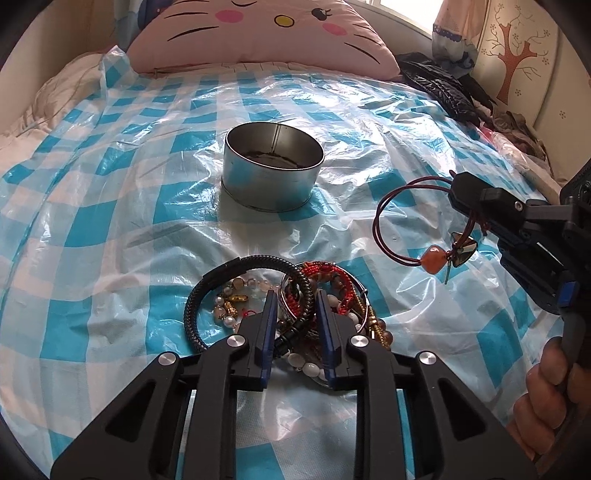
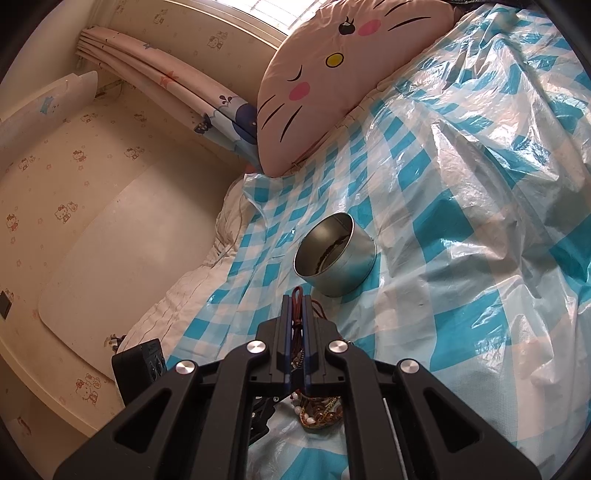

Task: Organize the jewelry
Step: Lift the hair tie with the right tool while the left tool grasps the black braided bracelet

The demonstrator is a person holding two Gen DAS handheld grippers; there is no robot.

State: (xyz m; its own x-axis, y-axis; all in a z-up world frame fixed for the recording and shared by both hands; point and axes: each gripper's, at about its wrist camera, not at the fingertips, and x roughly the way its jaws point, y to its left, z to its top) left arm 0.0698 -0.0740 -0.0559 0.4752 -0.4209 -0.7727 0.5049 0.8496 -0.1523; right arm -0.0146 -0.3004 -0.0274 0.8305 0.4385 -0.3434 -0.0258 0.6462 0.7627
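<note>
A round metal tin (image 1: 273,168) stands open on the blue-checked plastic sheet (image 1: 110,206); it also shows in the right wrist view (image 2: 334,254). A pile of bracelets and beads (image 1: 295,310) lies in front of it. My left gripper (image 1: 295,299) is open, its fingers straddling the pile around a black braided bracelet (image 1: 236,280). My right gripper (image 1: 456,192) is shut on a dark red cord bracelet (image 1: 399,221) with an orange bead, held in the air right of the tin. In the right wrist view the right gripper (image 2: 295,306) pinches the cord (image 2: 296,295) short of the tin.
A pink cat-face pillow (image 1: 258,33) lies at the head of the bed. Black clothing (image 1: 439,88) is heaped at the far right. A wall and curtain (image 2: 166,92) stand to the left of the bed.
</note>
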